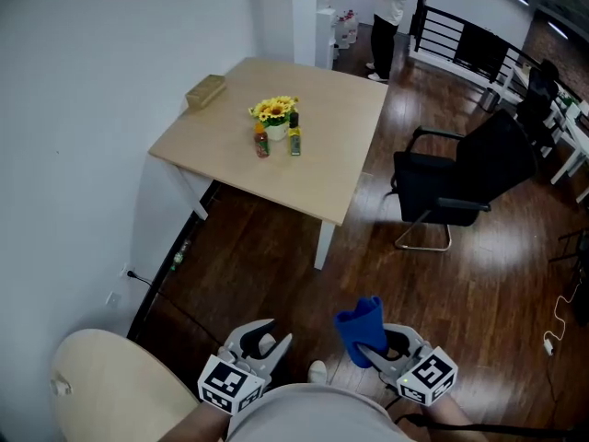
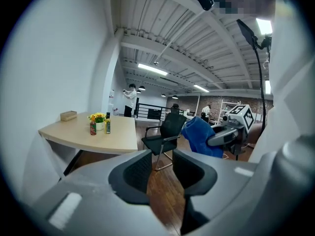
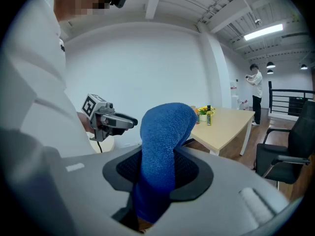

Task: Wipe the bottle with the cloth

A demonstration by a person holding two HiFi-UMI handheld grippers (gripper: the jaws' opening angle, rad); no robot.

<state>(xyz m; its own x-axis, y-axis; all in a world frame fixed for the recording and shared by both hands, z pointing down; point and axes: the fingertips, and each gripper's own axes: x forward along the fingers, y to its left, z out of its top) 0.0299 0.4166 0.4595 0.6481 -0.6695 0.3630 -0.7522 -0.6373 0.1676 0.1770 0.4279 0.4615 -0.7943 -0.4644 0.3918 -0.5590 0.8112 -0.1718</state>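
Two small bottles stand far ahead on the light wooden table [image 1: 276, 178]: a green-labelled one [image 1: 294, 136] and a red one [image 1: 262, 143], beside a pot of yellow flowers [image 1: 275, 110]. Both grippers are held low near the person's body, well away from the table. My right gripper [image 1: 373, 350] is shut on a blue cloth [image 1: 361, 325], which sticks up between its pads [image 3: 165, 146]. My left gripper [image 1: 276, 341] stands open with a narrow gap [image 2: 162, 168] and nothing between its pads. In the left gripper view the bottles [image 2: 107, 127] are small at the left.
A black office chair [image 1: 460, 178] stands right of the table. A small cardboard box [image 1: 205, 90] lies at the table's far left corner. A person [image 1: 386, 17] stands in the background by a black railing. A pale round surface [image 1: 101, 385] is at the lower left, by the white wall.
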